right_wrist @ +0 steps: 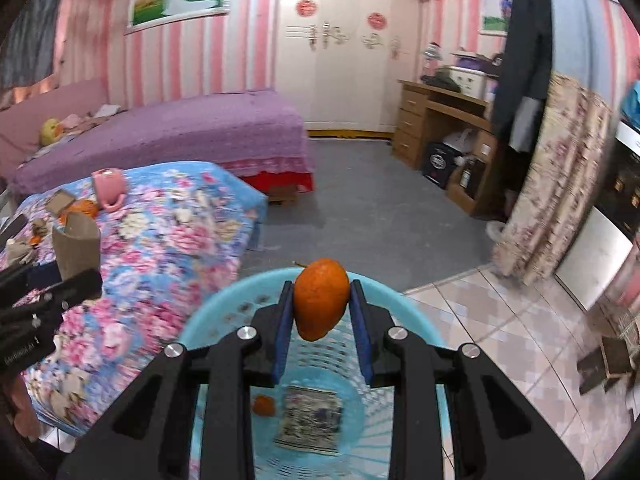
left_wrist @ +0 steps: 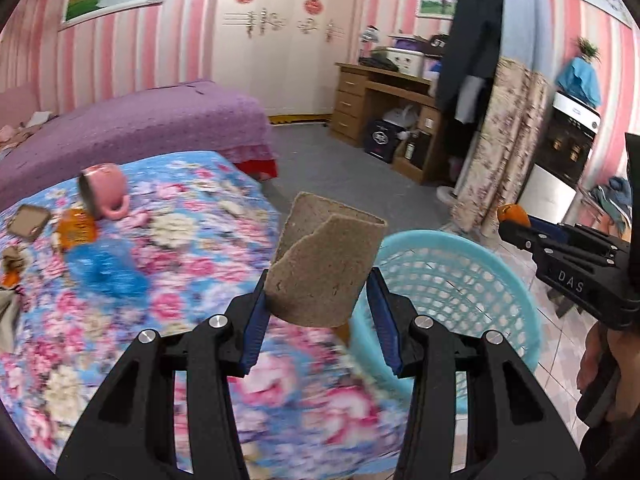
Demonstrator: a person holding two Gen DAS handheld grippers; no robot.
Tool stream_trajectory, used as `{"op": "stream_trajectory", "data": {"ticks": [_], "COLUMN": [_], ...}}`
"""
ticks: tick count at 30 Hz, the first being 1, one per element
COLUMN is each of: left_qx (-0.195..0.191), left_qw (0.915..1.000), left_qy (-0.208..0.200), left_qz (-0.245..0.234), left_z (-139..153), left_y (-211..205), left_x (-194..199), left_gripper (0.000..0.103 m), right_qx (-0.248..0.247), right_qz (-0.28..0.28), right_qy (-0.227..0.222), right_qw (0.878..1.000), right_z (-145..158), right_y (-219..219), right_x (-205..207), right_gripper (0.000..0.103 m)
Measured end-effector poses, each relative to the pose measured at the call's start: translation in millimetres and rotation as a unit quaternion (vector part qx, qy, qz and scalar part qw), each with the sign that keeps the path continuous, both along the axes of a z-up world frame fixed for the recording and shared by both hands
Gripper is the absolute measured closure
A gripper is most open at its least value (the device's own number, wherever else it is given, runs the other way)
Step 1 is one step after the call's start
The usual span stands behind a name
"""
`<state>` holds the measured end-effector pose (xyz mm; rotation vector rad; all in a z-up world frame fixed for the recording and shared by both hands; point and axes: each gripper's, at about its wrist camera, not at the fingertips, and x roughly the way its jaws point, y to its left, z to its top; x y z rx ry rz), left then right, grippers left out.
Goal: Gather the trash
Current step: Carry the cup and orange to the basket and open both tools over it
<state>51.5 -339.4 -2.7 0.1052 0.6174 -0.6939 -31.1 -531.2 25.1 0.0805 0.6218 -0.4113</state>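
My left gripper [left_wrist: 320, 300] is shut on a torn brown cardboard tube [left_wrist: 324, 260] and holds it above the edge of the floral-covered table [left_wrist: 160, 280], next to the blue plastic basket [left_wrist: 480, 292]. My right gripper [right_wrist: 320, 308] is shut on an orange peel [right_wrist: 320, 300] and holds it over the open basket [right_wrist: 216, 320]. Inside the basket lie a small orange piece [right_wrist: 264, 405] and a printed wrapper [right_wrist: 310, 420]. The left gripper with the tube also shows in the right wrist view [right_wrist: 76, 248].
On the table lie a tipped pink mug [left_wrist: 104, 190], a cardboard scrap [left_wrist: 30, 222], an orange wrapper [left_wrist: 76, 226], a blue item [left_wrist: 112, 272] and more scraps at the left edge. A purple bed [right_wrist: 160, 136] and a wooden desk [right_wrist: 440, 120] stand behind.
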Motion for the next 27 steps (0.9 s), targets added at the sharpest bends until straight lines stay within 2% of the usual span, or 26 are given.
{"op": "stream_trajectory", "data": {"ticks": [12,14,17,20,27], "left_qx": [0.016,0.021,0.026,0.02,0.029], "left_qw": [0.9987,0.998,0.9987,0.9992,0.9995], "left_qy": [0.02,0.033,0.028,0.03,-0.005], "left_qz": [-0.046,-0.051,-0.033,-0.02,0.015], "left_z": [-9.9,-13.1,-16.4,-16.2,-7.1], "left_y": [-84.3,-89.3,-88.1,-77.6,-48.4], "left_x": [-2.8,2.1,8.6,16.1,28.4], "left_gripper": [0.054,0.035,0.019,0.011,0.007], "right_qx": [0.023,0.022,0.024,0.022,0.026], "right_qz": [-0.054,-0.057,-0.06,-0.06,-0.058], "right_qy": [0.007,0.007,0.007,0.006,0.001], "right_qw": [0.998,0.998,0.998,0.998,0.998], "right_z": [-26.4,-30.2,-32.3,-31.9,-37.4], "right_y": [-42.8,-45.4,-47.1,-45.3,-38.8], "right_x": [-27.9,-27.0,-26.8,-24.6,-16.4], "right_gripper": [0.075,0.075,0.075,0.075,0.075]}}
